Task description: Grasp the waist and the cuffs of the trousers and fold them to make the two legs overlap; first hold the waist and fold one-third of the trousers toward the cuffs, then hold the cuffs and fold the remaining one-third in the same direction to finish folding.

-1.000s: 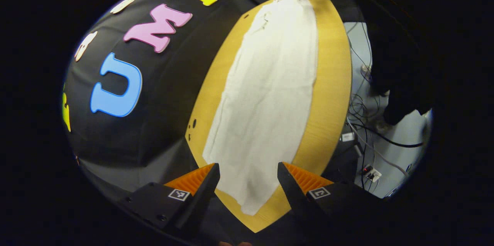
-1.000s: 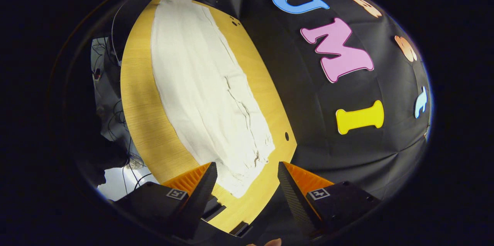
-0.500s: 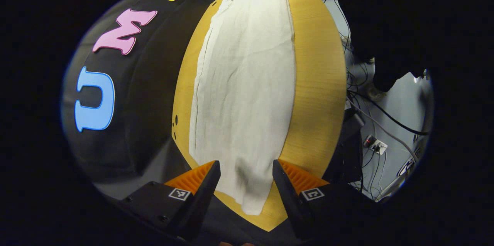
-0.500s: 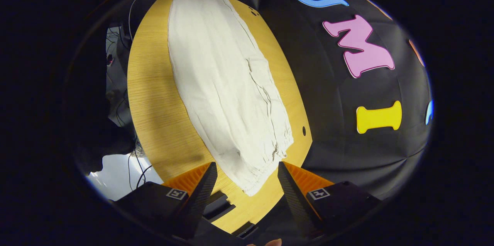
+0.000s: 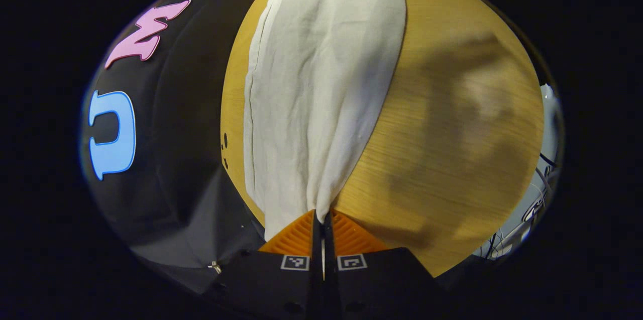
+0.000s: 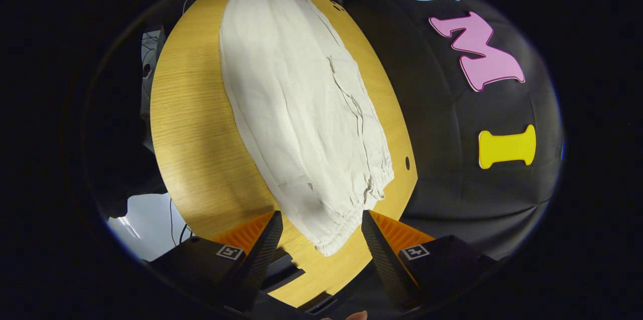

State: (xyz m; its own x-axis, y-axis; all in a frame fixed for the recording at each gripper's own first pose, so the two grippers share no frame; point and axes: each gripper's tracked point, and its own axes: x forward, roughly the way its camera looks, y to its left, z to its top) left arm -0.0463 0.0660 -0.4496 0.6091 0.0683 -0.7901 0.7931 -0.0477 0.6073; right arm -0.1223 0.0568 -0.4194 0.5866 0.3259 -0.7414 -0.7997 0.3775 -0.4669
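Cream trousers point(image 5: 321, 84) lie stretched lengthwise on a round wooden table point(image 5: 452, 134). In the left gripper view, my left gripper point(image 5: 321, 222) is shut on the near end of the trousers, and the cloth gathers into a pinch between the two fingers. In the right gripper view, the trousers point(image 6: 301, 109) run away from me, with the gathered elastic waist point(image 6: 351, 209) at the near end. My right gripper point(image 6: 321, 229) is open, and the waist's corner lies between its fingers without being gripped.
The booth's black cloth wall point(image 6: 452, 184) borders the table on one side. Cables point(image 5: 532, 204) lie on the light floor point(image 6: 140, 209) past the table's other edge. Small dark holes point(image 6: 406, 163) mark the table point(image 6: 191, 124) near the waist. A broad shadow point(image 5: 452, 109) falls on bare wood beside the trousers.
My left gripper dropped onto the trousers' near end and shut on the cloth. My right gripper drifted slightly closer to the waist and stayed open.
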